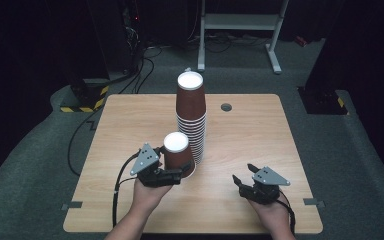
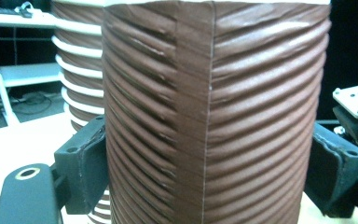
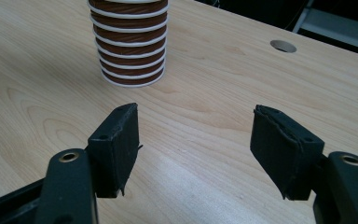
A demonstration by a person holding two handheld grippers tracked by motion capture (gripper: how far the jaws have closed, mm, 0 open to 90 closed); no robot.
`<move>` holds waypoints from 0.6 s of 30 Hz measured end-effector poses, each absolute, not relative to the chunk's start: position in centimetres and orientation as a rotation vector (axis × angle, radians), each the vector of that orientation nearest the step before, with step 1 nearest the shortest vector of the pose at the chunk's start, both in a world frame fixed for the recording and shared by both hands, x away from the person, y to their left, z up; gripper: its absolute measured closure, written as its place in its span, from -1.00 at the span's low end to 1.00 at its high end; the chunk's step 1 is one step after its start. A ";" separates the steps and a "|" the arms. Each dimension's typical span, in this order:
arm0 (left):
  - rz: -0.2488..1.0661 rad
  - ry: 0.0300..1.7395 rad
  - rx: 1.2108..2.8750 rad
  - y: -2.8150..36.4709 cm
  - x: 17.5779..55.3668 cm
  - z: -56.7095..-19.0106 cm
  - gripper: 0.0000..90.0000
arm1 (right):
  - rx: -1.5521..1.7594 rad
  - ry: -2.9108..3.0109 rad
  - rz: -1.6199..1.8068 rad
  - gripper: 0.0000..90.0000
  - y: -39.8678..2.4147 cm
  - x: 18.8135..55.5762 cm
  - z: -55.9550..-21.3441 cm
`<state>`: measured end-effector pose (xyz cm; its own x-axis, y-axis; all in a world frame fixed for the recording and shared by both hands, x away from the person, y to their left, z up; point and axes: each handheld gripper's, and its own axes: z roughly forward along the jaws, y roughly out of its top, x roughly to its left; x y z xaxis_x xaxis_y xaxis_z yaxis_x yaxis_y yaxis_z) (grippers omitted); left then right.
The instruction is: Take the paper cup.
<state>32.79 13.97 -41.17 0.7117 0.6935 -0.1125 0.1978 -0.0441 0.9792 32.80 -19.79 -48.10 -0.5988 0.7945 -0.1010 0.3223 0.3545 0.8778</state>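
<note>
My left gripper [image 1: 180, 172] clamps one ribbed brown cup [image 1: 176, 155] upside down, just at 7 o'clock of the cup stack [image 1: 192, 120], low over the worktop [image 1: 260, 130]. My right gripper [image 1: 244, 176] is released, spread at 4 o'clock, out of the way.

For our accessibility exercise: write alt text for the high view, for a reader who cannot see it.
The left gripper clasps a single upside-down brown paper cup beside a tall stack of cups on a wooden table. The right gripper hovers open and empty.
</note>
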 end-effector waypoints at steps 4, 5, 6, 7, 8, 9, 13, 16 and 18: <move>0.412 0.736 1.623 13.0 33.1 -41.9 -0.66 | 0.968 2.091 1.189 -0.28 -19.9 32.5 -48.7; 0.391 0.736 1.626 12.7 33.2 -42.1 -0.66 | 0.970 2.088 1.189 -0.28 -20.0 32.4 -48.8; 0.376 0.731 1.631 12.5 33.3 -42.2 -0.66 | 0.966 2.086 1.190 -0.28 -20.1 32.4 -48.9; 0.367 0.728 1.637 12.2 33.3 -42.4 -0.66 | 0.969 2.085 1.188 -0.29 -20.2 32.3 -49.0; 0.361 0.721 1.643 11.9 33.3 -42.4 -0.66 | 0.971 2.086 1.187 -0.29 -20.3 32.3 -49.0; 0.353 0.716 1.644 11.6 33.3 -42.5 -0.66 | 0.971 2.084 1.194 -0.29 -20.4 32.3 -49.0; 0.328 0.698 1.629 10.6 33.2 -42.5 -0.66 | 0.961 2.057 1.216 -0.31 -20.8 31.9 -48.6; 0.291 0.703 1.621 10.1 33.8 -42.7 -0.66 | 0.940 2.037 1.229 -0.33 -20.9 31.7 -48.2; 0.262 0.706 1.617 9.7 34.2 -42.9 -0.65 | 0.933 2.024 1.240 -0.37 -20.9 31.5 -48.0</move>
<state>34.16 9.69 -42.89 0.7839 0.5785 -0.2255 0.2913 -0.0219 0.9564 31.50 -20.86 -47.99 -0.5854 0.8023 -0.1163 0.2606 0.3221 0.9101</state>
